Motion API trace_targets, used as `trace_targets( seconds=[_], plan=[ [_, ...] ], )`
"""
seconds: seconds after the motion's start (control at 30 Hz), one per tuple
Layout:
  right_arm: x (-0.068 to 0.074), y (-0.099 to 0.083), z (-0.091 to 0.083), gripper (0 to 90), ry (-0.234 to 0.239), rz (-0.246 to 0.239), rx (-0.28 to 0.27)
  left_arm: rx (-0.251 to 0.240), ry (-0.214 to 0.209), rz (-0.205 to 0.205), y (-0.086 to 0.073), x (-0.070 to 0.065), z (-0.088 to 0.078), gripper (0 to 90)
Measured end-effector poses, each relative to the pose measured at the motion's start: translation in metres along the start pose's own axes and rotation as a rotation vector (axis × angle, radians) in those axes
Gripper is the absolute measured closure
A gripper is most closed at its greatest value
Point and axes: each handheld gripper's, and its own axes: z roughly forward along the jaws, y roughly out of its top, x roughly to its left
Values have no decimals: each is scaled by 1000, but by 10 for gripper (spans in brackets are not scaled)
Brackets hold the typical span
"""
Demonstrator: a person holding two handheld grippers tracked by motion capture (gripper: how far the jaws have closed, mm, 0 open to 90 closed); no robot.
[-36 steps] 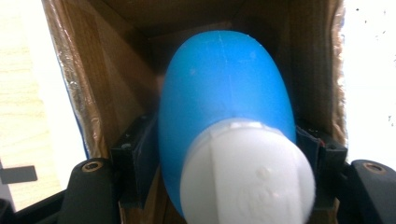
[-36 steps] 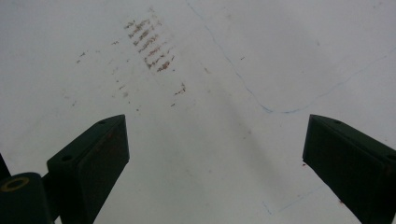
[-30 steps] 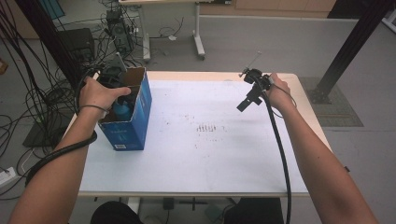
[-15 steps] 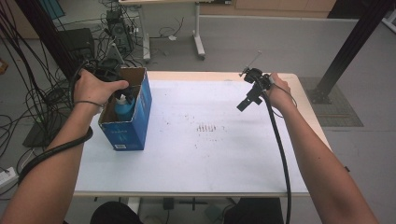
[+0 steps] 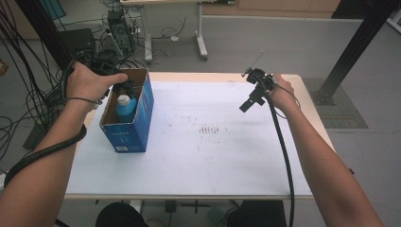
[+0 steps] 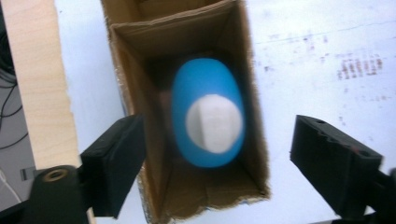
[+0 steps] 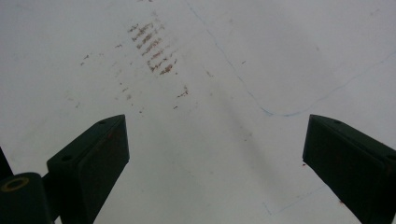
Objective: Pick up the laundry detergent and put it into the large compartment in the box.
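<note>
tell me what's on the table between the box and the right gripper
Nothing stands there. In the high view the white table between the box and the right gripper is bare, marked only by a patch of small dark smudges.

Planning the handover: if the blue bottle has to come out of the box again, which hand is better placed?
Left. Its claw, which has just been opening, hangs right above the blue bottle standing in the box. The right claw sits open over bare table, far off.

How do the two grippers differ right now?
The left gripper hangs over the open box, above the blue bottle standing inside; the right gripper hangs over bare table. The left's jaws have just been opening, with nothing between them. Both are open and hold nothing.
</note>
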Motion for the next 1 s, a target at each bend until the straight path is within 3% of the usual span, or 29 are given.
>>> trace_targets(
  seconds=[0.6,1.0],
  plan=[
    [1,1,0,69,4,3,-1,-6,-6,44,-1,-22,-15,62],
    [1,-1,-2,69,2,8,-5,-4,-76,102,2,-51,-13,67]
  ],
)
